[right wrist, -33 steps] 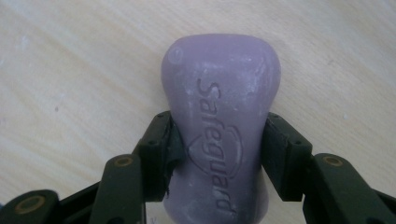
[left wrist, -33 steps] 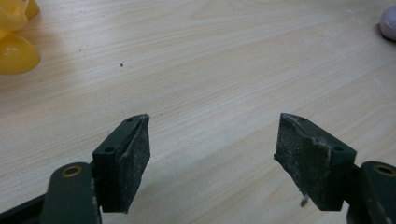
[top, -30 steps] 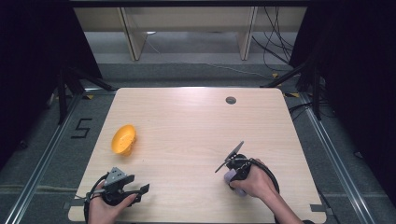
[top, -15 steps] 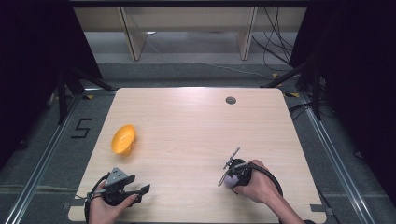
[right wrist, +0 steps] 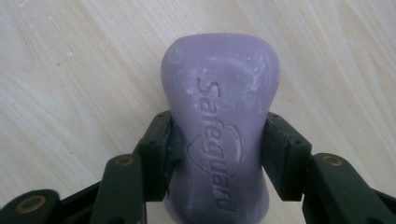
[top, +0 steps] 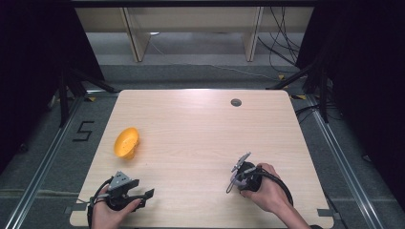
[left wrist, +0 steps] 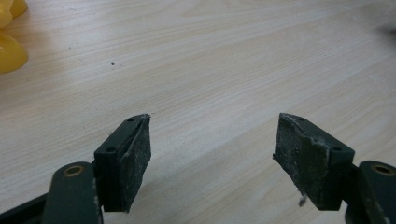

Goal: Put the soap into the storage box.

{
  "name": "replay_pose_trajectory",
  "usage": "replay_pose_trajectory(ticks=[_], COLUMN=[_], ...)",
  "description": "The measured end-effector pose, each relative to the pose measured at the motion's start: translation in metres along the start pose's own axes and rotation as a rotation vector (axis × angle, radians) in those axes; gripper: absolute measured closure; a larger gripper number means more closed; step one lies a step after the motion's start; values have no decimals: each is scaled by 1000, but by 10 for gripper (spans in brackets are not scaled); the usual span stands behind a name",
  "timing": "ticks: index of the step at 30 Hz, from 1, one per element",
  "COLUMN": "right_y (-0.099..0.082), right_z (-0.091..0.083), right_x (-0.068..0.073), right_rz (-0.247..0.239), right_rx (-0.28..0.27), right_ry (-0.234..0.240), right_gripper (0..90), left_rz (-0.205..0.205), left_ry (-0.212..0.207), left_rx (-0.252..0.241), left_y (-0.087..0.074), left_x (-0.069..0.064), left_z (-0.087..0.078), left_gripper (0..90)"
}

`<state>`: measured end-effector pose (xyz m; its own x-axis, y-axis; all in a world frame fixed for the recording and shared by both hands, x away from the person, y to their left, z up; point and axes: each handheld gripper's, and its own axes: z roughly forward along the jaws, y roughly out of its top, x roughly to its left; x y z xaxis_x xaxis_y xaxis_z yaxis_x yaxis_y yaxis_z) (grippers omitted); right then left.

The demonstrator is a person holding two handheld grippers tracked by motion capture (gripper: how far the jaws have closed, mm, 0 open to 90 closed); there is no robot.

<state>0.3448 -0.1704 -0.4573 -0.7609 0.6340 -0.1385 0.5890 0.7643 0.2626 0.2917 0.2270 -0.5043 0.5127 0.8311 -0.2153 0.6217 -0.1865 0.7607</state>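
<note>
Bare bench [top: 200, 138] stretches between both hands; only the yellow bowl [top: 126, 142] stands at the left edge.

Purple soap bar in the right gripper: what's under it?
Bare wood of the table lies around and beneath the soap bar, which the right gripper clamps at its waist. The bar covers the spot directly below.

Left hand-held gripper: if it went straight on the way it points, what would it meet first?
Probably nothing: ahead of the open left hand-held gripper lies bare table. The yellow bowl sits off to one side, though depth is hard to judge.
</note>
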Motion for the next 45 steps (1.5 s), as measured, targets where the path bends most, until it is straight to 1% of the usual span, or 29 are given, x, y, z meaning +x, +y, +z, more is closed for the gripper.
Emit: replay_pose_trajectory(ticks=[2,5,6,8,9,10,11,13,14,18,19,21,23,24,25,26,27,31,33,35,36,37,38,39,40,41,43,44,45], right_y=[1,1,1,2,3,3,4,5,5,6,7,8,9,10,10,11,11,12,13,14,14,15,15,16,17,16,17,16,16], right_z=[-2,-4,-4,-6,-6,-6,-7,-8,-8,-12,-12,-13,-13,-13,-12,-12,-12,-12,-12,-12,-13,-13,-12,-12,-12,-13,-12,-12,-12], right_x=[-1,-1,-1,0,0,2,0,2,2,5,5,7,7,8,8,9,9,9,10,11,11,12,12,12,12,14,14,17,17], right_rz=[-13,-24,-18,-19,-19,-9,-31,-33,-47,-29,-32,-43,-83,-76,-88,-83,-84,-108,-140,-211,-215,-252,-263,-314,-332,-318,-356,-332,-335], right_rx=[-9,-20,-23,-29,-33,-38,-52,-59,-67,-101,-112,-133,-150,-149,-147,-150,-151,-173,-181,-182,-173,-180,-186,-195,-208,-212,-231,-233,-241], right_ry=[-13,-17,-14,-19,-18,-16,-26,-32,-29,-51,-54,-67,-85,-90,-90,-97,-106,-117,-122,-138,-149,-154,-164,-162,-168,-170,-176,-181,-180], right_gripper=[501,501,501,502,501,501,501,501,501,501,501,501,501,501,501,501,501,501,501,501,501,501,501,501,501,501,501,501,501], left_rz=[-3,4,-8,-9,-7,11,15,14,14,15,7,-3,-5,-8,-13,-13,0,-12,-8,-14,-15,-14,-14,-16,-11,-12,-10,-8,-8], left_ry=[-9,-6,-3,-10,-7,-4,-4,-3,-4,-3,-5,-4,-4,-13,-19,-16,-20,-19,-21,-23,-20,-20,-33,-32,-37,-36,-43,-46,-45], left_rx=[-16,-17,-24,-22,-26,-28,-27,-30,-31,-40,-46,-48,-50,-55,-57,-55,-57,-63,-60,-61,-56,-54,-60,-67,-64,-66,-61,-53,-58], left_y=[0,0,0,1,1,1,1,1,1,1,1,1,2,1,1,2,2,2,2,2,2,2,2,2,2,2,2,2,2], left_x=[0,1,0,-1,-1,0,0,0,0,-1,-1,-2,-1,-1,0,0,1,0,1,1,0,0,1,1,1,1,2,2,2], left_z=[1,0,0,0,0,-1,-1,-1,-1,-1,-1,-1,-1,-1,-1,-2,-2,-3,-3,-2,-2,-2,-1,0,0,0,0,0,1], left_gripper=[264,265,265,266,266,266,266,266,266,266,266,266,266,264,264,264,264,265,266,267,267,267,267,268,268,268,268,268,268])
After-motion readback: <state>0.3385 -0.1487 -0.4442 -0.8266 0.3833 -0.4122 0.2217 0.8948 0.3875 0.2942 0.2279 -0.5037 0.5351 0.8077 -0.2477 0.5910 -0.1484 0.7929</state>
